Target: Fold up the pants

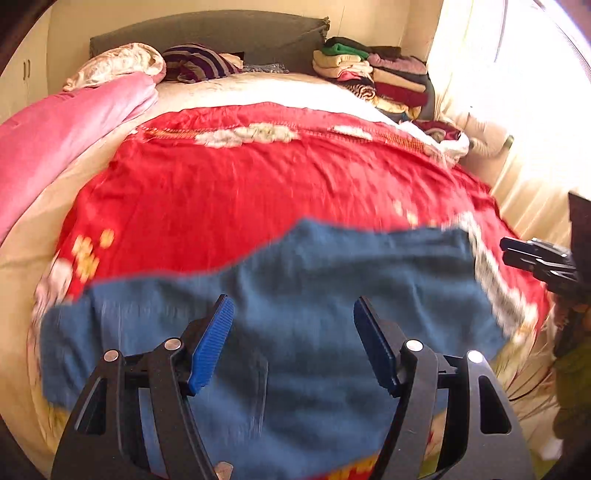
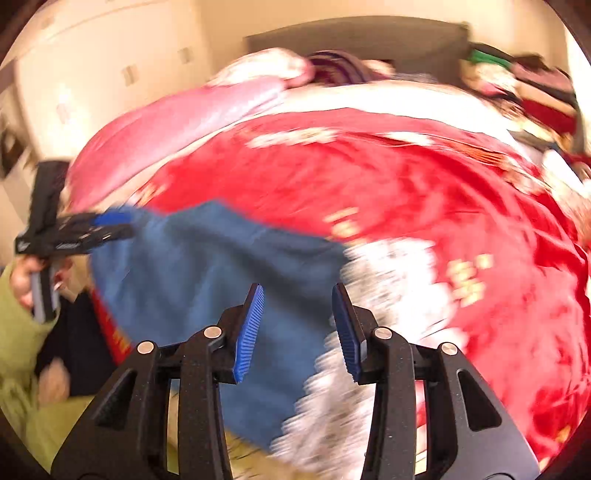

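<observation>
A bed (image 1: 258,88) fills both views, seen from its foot. Most of its top is covered by a red spread (image 1: 258,177) with pale flower prints; a cream sheet (image 1: 22,236) is left showing along the left edge and toward the head. A grey headboard (image 1: 221,29) is seen at the far end. A pink quilt (image 1: 55,133) is heaped along the bed's left edge, with a cream blanket (image 1: 114,62) and a striped cloth (image 1: 195,62) bunched at the head. A stack of folded clothes (image 1: 380,77) is piled at the bed's far right corner. Bright curtains (image 1: 517,92) are seen past the right edge.

The pants (image 1: 295,295), blue, are laid flat on the red spread at the near edge of the bed, roughly centred, with their long side running across the bed. Their outline is blurred in both views.

The left gripper (image 1: 293,339) is held over the pants, pointed downward, its blue pads (image 1: 212,343) set wide apart with nothing between them; whether they touch the cloth cannot be told. In the right wrist view it is seen at the pants' left end, carried by a hand (image 2: 26,280) in a green sleeve (image 2: 22,332).

The right gripper (image 2: 297,328) is held over the right end of the pants, where blue cloth meets the spread's white print. Its fingers are kept at a moderate gap, with nothing pinched between them. In the left wrist view it is seen near the bed's right edge.
</observation>
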